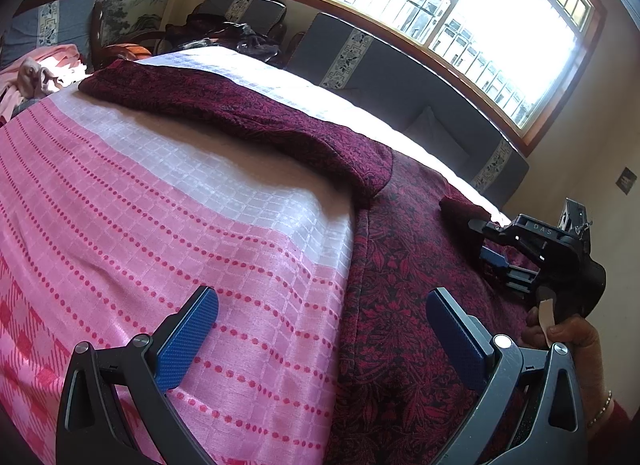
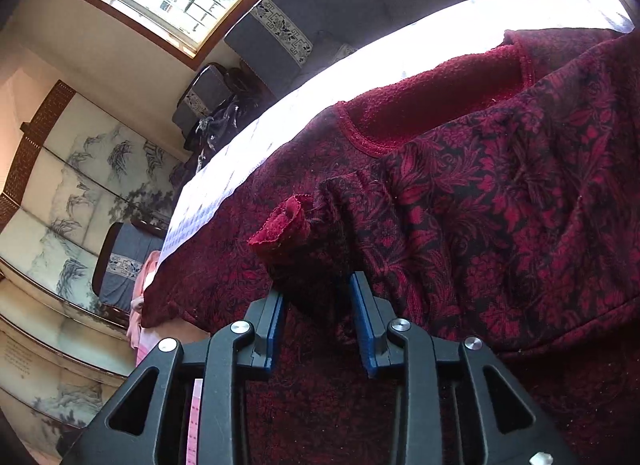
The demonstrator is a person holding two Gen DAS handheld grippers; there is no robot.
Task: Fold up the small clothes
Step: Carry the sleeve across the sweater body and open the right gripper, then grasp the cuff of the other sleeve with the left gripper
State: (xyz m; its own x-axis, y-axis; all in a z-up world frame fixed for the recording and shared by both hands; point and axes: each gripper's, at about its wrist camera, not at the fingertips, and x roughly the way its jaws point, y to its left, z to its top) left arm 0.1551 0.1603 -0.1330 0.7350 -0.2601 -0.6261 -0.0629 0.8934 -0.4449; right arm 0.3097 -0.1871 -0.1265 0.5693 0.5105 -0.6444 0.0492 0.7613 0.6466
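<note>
Sweater point(image 2: 480, 201), dark red with a leaf pattern, lies spread on the pink and white cloth point(image 1: 180, 201) covering the bed. The right gripper point(image 2: 318, 321) has its jaws closed narrowly on the sweater's cuff point(image 2: 288, 237), which bunches up beyond the blue pads point(image 2: 276, 321). The left gripper point(image 1: 320, 341) hovers with jaws wide apart, gripping nothing, over the sweater's left edge where it meets the cloth. Beyond the sweater, a window point(image 1: 460, 13) sits above grey cushions point(image 1: 400, 77).
</note>
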